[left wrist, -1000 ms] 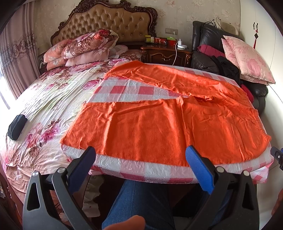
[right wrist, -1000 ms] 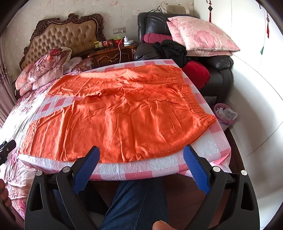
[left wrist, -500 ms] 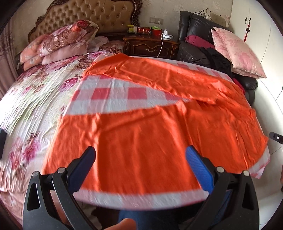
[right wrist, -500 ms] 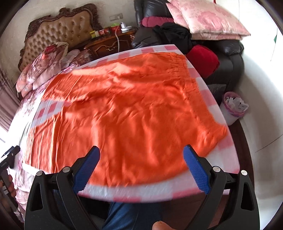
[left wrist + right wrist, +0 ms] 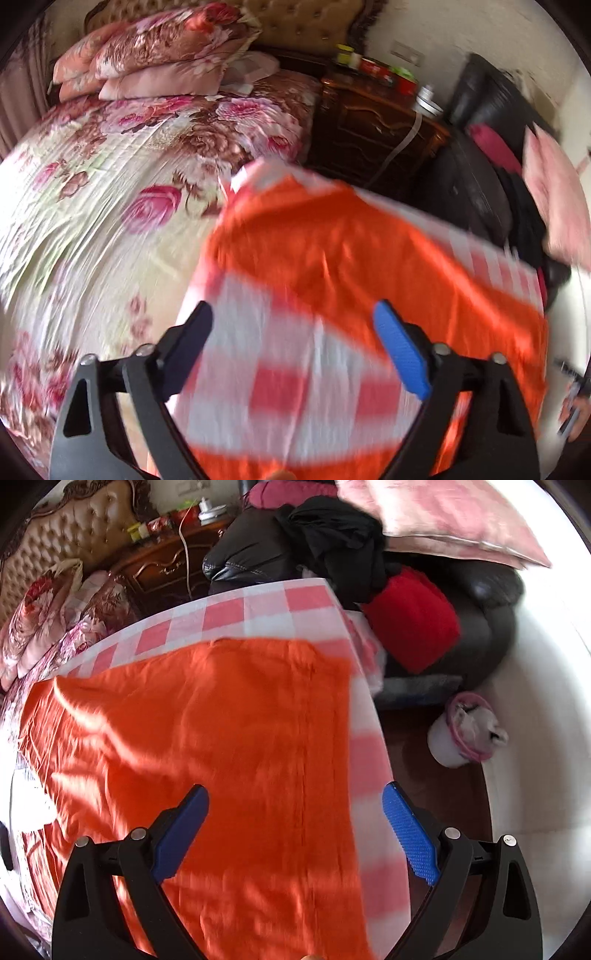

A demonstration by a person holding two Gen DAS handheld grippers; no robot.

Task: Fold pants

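Hovering over the bed, both grippers are seen pointing steeply down at the orange pants (image 5: pixel 207 746), which lie spread flat on a pink-and-white checked sheet (image 5: pixel 258 605) laid over the floral bedspread (image 5: pixel 96 192).

From the left wrist camera, the left gripper (image 5: pixel 293 347) is held above the gap between the two trouser legs, where the checked sheet shows through; one orange leg runs across just beyond the fingertips, and more orange cloth is glimpsed at the bottom edge. Its jaws are closing, yet nothing is caught between them: the blue pads stand apart and clear of the fabric, so no grip is made. The picture is heavily blurred.

From the right wrist camera, the right gripper (image 5: pixel 295 830) is poised over the waist end of the pants, near the right-hand edge of the sheet. Its jaws are spread wide, released, with cloth seen below them but not pinched.

Stacked floral pillows (image 5: pixel 159 55) are seen against the tufted headboard (image 5: pixel 70 531). A dark wooden nightstand (image 5: pixel 373 125) stands beside the bed, then a black leather armchair (image 5: pixel 251 550) piled with dark clothing, a red cushion (image 5: pixel 413 620) and a pink pillow (image 5: pixel 443 520). A small lined waste bin (image 5: pixel 461 734) sits on the floor beside the bed.
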